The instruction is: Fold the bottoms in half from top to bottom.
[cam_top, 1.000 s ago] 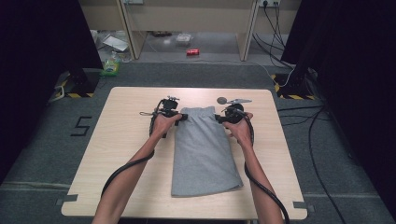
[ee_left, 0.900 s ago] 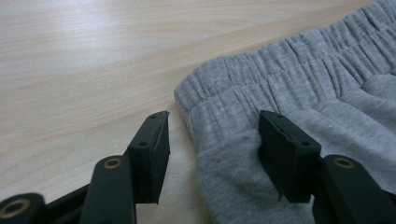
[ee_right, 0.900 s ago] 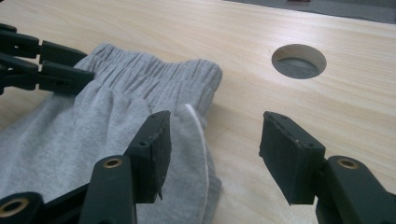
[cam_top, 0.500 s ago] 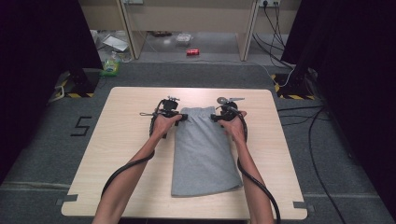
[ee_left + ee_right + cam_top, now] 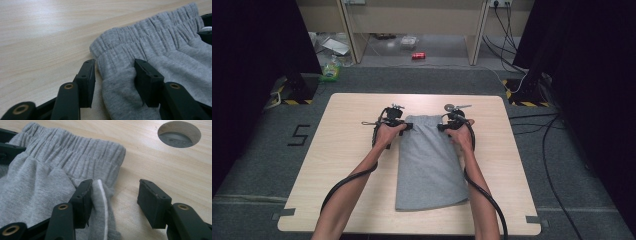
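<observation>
**Grippers at the waistband of grey trousers**

Trousers (image 5: pixel 429 162) of grey jersey lie folded lengthwise on the wooden table (image 5: pixel 347 150), the elastic waistband (image 5: pixel 426 120) at the far end and the leg hems toward the person. The garment sits near the middle of the tabletop, slightly right of centre in the high view.

The left gripper (image 5: pixel 408 127) is at the waistband's left corner. In the left gripper view its 2 jaws straddle the cloth's side edge just below the elastic: one jaw stands on bare wood beside the edge with a gap showing, the other rests on the fabric (image 5: pixel 155 65). The jaws have just been closing, with the cloth edge between them, yet they do not pinch it; they stand apart.

The right gripper (image 5: pixel 442 127) is at the waistband's right corner. In the right gripper view one jaw touches the fabric (image 5: pixel 50 177) by a white stripe (image 5: pixel 103 200) along the side seam, while the other jaw stands over bare wood, well clear of the cloth. These jaws too have just been closing and remain apart, clamping nothing. A round hole (image 5: pixel 179 134) in the table lies beyond.
</observation>
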The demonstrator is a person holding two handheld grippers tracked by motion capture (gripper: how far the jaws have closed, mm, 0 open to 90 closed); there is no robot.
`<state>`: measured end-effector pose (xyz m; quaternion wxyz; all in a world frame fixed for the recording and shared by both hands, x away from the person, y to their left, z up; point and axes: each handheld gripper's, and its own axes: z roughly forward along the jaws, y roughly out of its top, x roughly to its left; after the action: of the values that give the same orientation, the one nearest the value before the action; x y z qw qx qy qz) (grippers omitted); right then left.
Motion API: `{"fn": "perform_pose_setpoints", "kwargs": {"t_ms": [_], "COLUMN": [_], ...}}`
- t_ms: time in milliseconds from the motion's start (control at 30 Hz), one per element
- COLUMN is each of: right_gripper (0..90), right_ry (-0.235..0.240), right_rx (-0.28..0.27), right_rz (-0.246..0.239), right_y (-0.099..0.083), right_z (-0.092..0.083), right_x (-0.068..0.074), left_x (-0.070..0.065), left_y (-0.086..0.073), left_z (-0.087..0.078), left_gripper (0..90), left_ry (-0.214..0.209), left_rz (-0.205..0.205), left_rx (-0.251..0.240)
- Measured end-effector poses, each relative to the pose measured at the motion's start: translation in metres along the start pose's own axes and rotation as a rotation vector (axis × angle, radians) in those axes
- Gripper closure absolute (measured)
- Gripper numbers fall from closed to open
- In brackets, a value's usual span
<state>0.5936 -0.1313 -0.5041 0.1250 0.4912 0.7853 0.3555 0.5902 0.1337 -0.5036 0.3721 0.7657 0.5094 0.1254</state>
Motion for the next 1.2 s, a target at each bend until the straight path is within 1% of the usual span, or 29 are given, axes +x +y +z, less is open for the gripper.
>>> {"fn": "perform_pose_setpoints", "kwargs": {"t_ms": [167,233,333,433,467,633,700,833,867,933,967,1033,1200], "right_gripper": [54.3,58.2,68.2,73.3,75.7,78.6,79.3,80.5,80.7,81.0,81.1,81.4,81.5], "right_ry": [0.016,0.028,0.055,0.078,0.094,0.107,0.112,0.125,0.132,0.138,0.142,0.152,0.163], "right_rx": [-0.001,0.004,0.002,-0.005,-0.013,-0.022,-0.025,-0.040,-0.044,-0.057,-0.061,-0.078,-0.094], "right_rz": [-0.020,-0.017,-0.001,0.032,0.056,0.072,0.082,0.092,0.099,0.098,0.106,0.110,0.104], "right_y": [0.000,0.000,0.000,-0.001,-0.003,-0.005,-0.006,-0.007,-0.007,-0.007,-0.006,-0.004,-0.002], "right_z": [0.001,0.001,0.001,0.002,0.002,0.002,0.002,0.000,-0.001,-0.003,-0.005,-0.010,-0.016], "right_x": [0.002,0.002,0.001,0.000,-0.002,-0.003,-0.003,-0.004,-0.004,-0.004,-0.004,-0.004,-0.003], "left_x": [-0.001,-0.001,-0.002,-0.002,-0.002,-0.005,-0.006,-0.007,-0.008,-0.009,-0.009,-0.010,-0.012], "left_y": [-0.001,-0.001,-0.001,-0.001,-0.001,0.000,0.000,0.000,0.000,0.000,0.001,0.002,0.006], "left_z": [0.001,0.001,0.001,0.001,0.001,0.001,0.001,-0.001,-0.001,-0.002,-0.003,-0.005,-0.013], "left_gripper": [54.0,54.4,55.5,57.1,58.6,62.1,65.3,67.8,68.5,69.5,69.9,70.7,71.1], "left_ry": [-0.001,-0.002,-0.001,0.001,0.001,0.007,0.011,0.015,0.016,0.020,0.022,0.020,0.010], "left_rz": [0.001,-0.001,-0.001,0.007,0.009,0.023,0.033,0.046,0.046,0.057,0.065,0.065,0.076], "left_rx": [-0.001,0.000,0.001,-0.001,-0.002,-0.005,-0.009,-0.021,-0.024,-0.024,-0.027,-0.034,-0.058]}}
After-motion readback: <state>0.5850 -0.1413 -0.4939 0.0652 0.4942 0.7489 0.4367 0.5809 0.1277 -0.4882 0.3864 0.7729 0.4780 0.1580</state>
